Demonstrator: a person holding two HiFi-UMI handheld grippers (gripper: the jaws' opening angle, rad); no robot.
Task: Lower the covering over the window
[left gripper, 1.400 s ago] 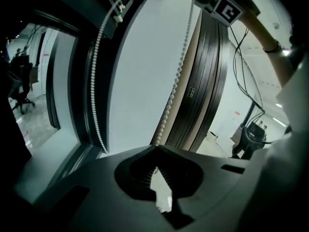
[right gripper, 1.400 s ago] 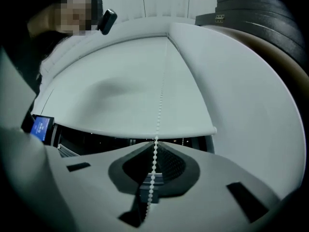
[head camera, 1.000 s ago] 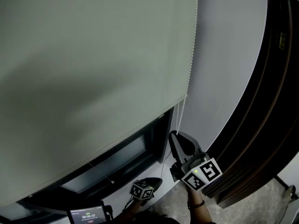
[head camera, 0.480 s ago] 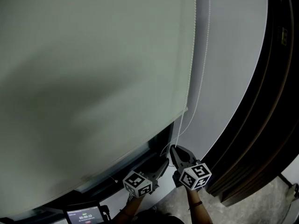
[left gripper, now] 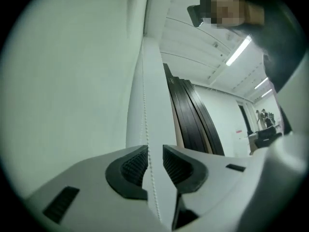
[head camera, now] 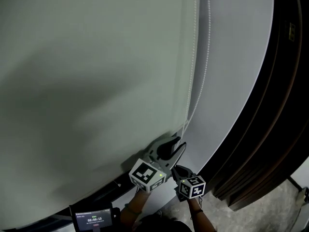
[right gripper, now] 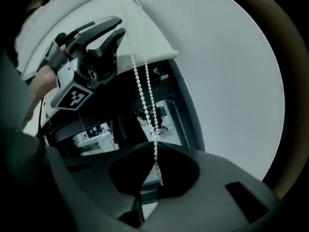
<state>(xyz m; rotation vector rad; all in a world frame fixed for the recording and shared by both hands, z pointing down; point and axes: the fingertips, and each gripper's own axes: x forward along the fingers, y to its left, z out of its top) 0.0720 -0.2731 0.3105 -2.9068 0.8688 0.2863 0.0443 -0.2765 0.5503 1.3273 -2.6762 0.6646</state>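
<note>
The pale green roller blind fills the left of the head view. Its white bead chain hangs along its right edge. My left gripper is raised to the chain's lower part, open by a narrow gap. In the left gripper view the chain runs between the ribbed pads, against the left one. Just below, my right gripper is shut on the chain's low loop, which enters its closed jaws. The right gripper view also shows the left gripper from below.
A white wall strip lies right of the chain, then dark curved frame panels. A small timer screen sits at the bottom. Dark window glass shows under the blind's bottom rail.
The blind's lower edge has come down over the dark window gap. My right gripper dropped with the chain. My left gripper rose from below to the chain.
</note>
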